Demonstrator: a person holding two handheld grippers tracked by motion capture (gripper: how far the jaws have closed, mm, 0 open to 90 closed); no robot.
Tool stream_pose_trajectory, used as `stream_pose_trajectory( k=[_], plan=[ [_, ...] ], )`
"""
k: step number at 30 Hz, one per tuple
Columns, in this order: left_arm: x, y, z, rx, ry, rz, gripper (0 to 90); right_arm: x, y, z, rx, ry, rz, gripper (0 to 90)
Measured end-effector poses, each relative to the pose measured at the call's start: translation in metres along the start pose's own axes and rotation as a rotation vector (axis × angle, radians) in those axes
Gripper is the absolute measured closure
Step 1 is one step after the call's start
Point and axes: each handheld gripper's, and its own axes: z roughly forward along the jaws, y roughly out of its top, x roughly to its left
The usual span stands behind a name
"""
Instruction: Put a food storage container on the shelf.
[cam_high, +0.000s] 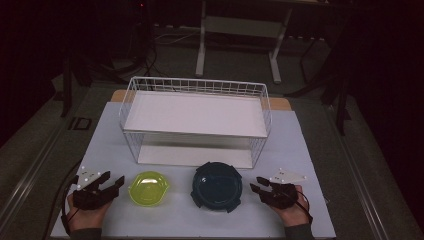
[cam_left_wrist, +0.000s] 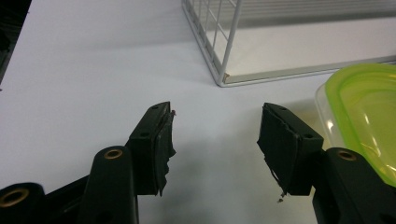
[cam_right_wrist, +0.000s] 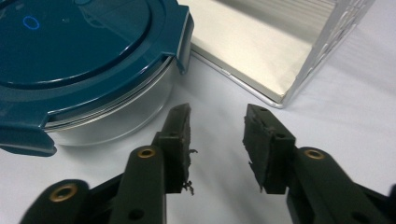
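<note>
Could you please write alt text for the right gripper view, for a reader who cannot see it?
The right gripper hovers with its two black jaws open and nothing between them, beside a round clear container with a dark blue clip-on lid on the white table. Behind stands the corner of a white wire basket shelf.

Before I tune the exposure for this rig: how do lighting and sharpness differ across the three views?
High view: dim, room behind nearly black, white table greyish, wire rack brightest. Left gripper view: bright, table near washed out, green container soft at the frame edge, left gripper sharp. Right gripper view: well lit, soft shadows under the right gripper, faint glare on the blue lid.
</note>
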Motion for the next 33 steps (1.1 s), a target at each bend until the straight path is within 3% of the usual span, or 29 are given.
stream_pose_trajectory(
  k=[7, 13, 23, 33],
  plan=[
    [-0.01, 0.005, -0.006, -0.013, -0.016, 0.055, 45.3, -0.001, 0.001, -0.004, -0.006, -0.002, 0.018, 55.1],
    [-0.014, 0.012, -0.013, -0.035, -0.039, 0.069, 45.7, 0.0, 0.003, -0.007, 0.001, -0.004, 0.01, 52.9],
    [-0.031, 0.026, -0.022, -0.051, -0.119, 0.124, 46.1, 0.003, 0.005, -0.016, 0.007, 0.004, 0.003, 49.9],
    [-0.05, 0.041, -0.023, -0.034, -0.197, 0.168, 46.2, 0.005, 0.01, -0.024, 0.011, 0.028, 0.014, 49.6]
  ],
)
